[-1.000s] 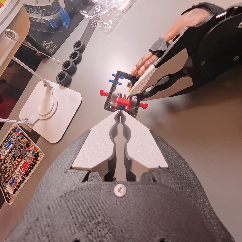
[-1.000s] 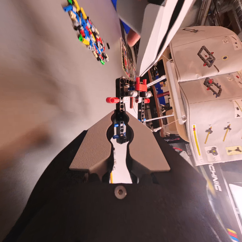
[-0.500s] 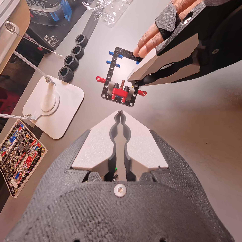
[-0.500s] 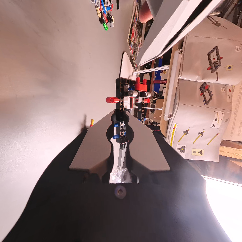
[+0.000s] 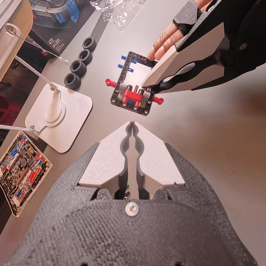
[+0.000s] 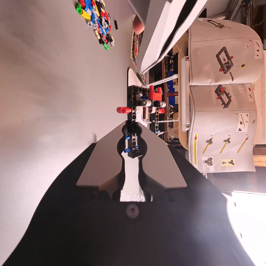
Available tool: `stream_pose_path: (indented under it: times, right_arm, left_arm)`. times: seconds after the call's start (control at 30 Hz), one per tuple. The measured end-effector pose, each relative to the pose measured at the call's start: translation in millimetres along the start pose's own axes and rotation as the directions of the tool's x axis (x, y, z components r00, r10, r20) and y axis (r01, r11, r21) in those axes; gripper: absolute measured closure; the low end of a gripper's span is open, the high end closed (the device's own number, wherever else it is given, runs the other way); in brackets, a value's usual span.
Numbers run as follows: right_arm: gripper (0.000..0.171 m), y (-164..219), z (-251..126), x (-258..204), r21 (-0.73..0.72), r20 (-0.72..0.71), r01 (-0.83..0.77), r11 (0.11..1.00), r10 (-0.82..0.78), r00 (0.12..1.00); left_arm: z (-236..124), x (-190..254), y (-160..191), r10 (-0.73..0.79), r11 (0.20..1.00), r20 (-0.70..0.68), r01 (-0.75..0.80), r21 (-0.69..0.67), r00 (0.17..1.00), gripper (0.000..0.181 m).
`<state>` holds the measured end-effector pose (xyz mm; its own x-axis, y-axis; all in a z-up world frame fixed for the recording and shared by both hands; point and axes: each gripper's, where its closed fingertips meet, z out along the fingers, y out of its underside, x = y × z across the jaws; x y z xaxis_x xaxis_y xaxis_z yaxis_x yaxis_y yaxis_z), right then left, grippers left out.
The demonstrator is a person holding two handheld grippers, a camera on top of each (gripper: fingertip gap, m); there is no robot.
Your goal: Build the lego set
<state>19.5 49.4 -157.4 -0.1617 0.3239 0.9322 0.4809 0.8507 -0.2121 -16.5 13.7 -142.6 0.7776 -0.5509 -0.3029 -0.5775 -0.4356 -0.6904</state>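
The black lego frame (image 5: 130,84) could twist and fall, because only the right gripper (image 6: 132,126) has its jaws pinched on one thin side, while the left gripper (image 5: 132,122) has its jaws closed on nothing.

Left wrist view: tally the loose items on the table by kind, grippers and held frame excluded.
Black rubber tyres: 4
Sticker sheet: 1
White stand base: 1
Clear plastic bag: 1
Lego box: 1
Total: 8

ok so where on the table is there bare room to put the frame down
Bare tabletop lies right of the left gripper, below the held black frame. Crowded on the left: tyres, white stand base, sticker sheet. The loose parts pile takes another patch.
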Motion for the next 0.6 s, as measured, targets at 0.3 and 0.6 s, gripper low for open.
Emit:
stream_pose_path:
  times: [0.3, 0.6]
  right_arm:
    - [0.162, -7.3, -3.2, -6.3, 0.170, 0.065, -0.265, 0.949, 0.257, 0.964]
    - [0.162, -13.5, -2.6, -11.1, 0.237, 0.135, -0.441, 0.866, 0.420, 0.898]
  left_arm:
    - [-4.4, 4.7, -5.9, 0.030, 0.999, 0.011, -0.030, 0.013, 1.000, 0.181]
    - [-8.1, 6.9, -9.0, 0.052, 0.999, 0.021, -0.052, 0.015, 0.998, 0.181]
